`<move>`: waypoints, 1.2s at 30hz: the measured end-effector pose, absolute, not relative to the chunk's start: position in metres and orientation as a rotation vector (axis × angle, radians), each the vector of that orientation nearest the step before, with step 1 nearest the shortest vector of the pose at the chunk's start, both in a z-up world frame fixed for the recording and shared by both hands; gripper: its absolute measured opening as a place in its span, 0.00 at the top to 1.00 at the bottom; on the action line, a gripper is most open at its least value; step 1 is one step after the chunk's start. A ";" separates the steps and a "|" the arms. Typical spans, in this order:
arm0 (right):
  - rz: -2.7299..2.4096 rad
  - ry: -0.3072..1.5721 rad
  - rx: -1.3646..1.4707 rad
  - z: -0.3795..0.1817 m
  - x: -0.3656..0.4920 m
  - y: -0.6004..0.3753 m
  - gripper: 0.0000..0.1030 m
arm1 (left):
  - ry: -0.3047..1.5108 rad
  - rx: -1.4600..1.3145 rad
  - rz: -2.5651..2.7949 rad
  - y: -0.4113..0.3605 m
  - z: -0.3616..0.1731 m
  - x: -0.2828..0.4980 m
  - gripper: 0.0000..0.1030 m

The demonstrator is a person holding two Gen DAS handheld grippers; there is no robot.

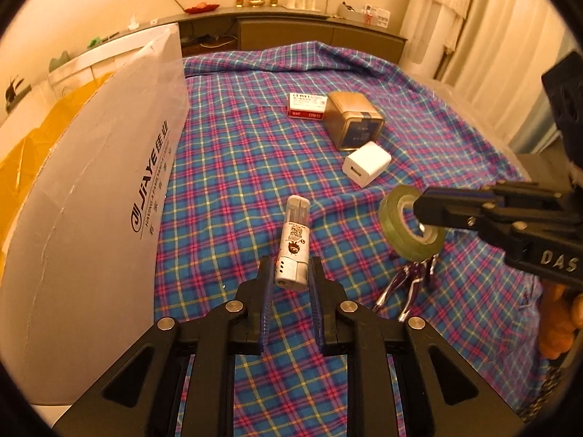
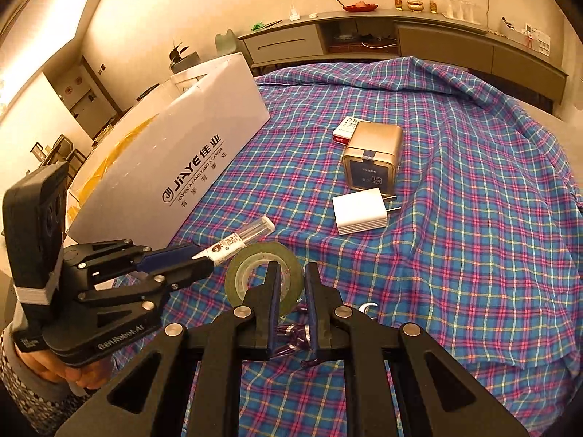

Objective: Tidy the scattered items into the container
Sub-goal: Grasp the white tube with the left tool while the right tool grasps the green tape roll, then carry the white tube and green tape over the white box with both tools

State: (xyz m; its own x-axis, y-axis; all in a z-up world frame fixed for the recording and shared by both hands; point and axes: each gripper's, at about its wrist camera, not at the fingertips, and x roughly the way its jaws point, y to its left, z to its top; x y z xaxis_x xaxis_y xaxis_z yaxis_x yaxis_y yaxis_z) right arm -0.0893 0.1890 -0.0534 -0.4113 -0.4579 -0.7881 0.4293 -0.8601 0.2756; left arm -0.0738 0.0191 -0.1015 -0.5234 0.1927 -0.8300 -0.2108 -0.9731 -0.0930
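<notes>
We hold the white tube (image 1: 293,245) pinched in our left gripper (image 1: 290,273) beside the white box (image 1: 91,196); our right gripper (image 2: 291,284) pinches the tape roll (image 2: 255,267) above the plaid cloth (image 2: 455,218).

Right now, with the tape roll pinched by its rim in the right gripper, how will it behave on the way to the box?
The tape roll looks light, so the right gripper should carry it easily. Its smooth rim, pinched through the ring's wall, may let it swing or slip. Round, so it could roll if dropped on the plaid cloth.
</notes>
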 end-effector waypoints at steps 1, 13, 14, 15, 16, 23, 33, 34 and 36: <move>-2.271 -0.041 1.281 -0.053 -0.089 0.189 0.86 | 0.032 -1.399 2.555 0.020 -0.104 -0.074 0.81; -2.279 -0.049 1.256 -0.045 -0.086 0.187 0.86 | -0.012 -1.325 2.596 0.016 -0.083 -0.068 0.82; -2.280 -0.047 1.254 -0.044 -0.085 0.186 0.86 | -0.010 -1.316 2.598 0.017 -0.082 -0.067 0.82; -2.281 -0.046 1.253 -0.044 -0.085 0.186 0.86 | -0.008 -1.309 2.601 0.016 -0.080 -0.066 0.82; -2.281 -0.046 1.252 -0.043 -0.084 0.186 0.86 | -0.014 -1.303 2.604 0.016 -0.077 -0.066 0.82; -2.301 -0.052 1.224 -0.035 -0.082 0.187 0.86 | -0.041 -1.230 2.628 0.011 -0.059 -0.057 0.82; -2.283 -0.028 1.240 -0.038 -0.082 0.182 0.90 | -0.052 -1.216 2.626 0.010 -0.055 -0.056 0.82; -2.270 -0.023 1.254 -0.042 -0.083 0.181 0.90 | -0.053 -1.217 2.626 0.010 -0.055 -0.056 0.82; -2.251 -0.007 1.271 -0.049 -0.082 0.179 0.88 | -0.056 -1.212 2.630 0.009 -0.055 -0.057 0.82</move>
State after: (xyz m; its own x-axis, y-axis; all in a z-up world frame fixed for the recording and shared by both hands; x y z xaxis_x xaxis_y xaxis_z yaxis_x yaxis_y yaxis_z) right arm -0.0824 0.1789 -0.0492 -0.4018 -0.4625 -0.7904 0.4573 -0.8491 0.2643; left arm -0.0566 0.0093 -0.0547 -0.6251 0.2362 -0.7439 -0.2045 -0.9694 -0.1359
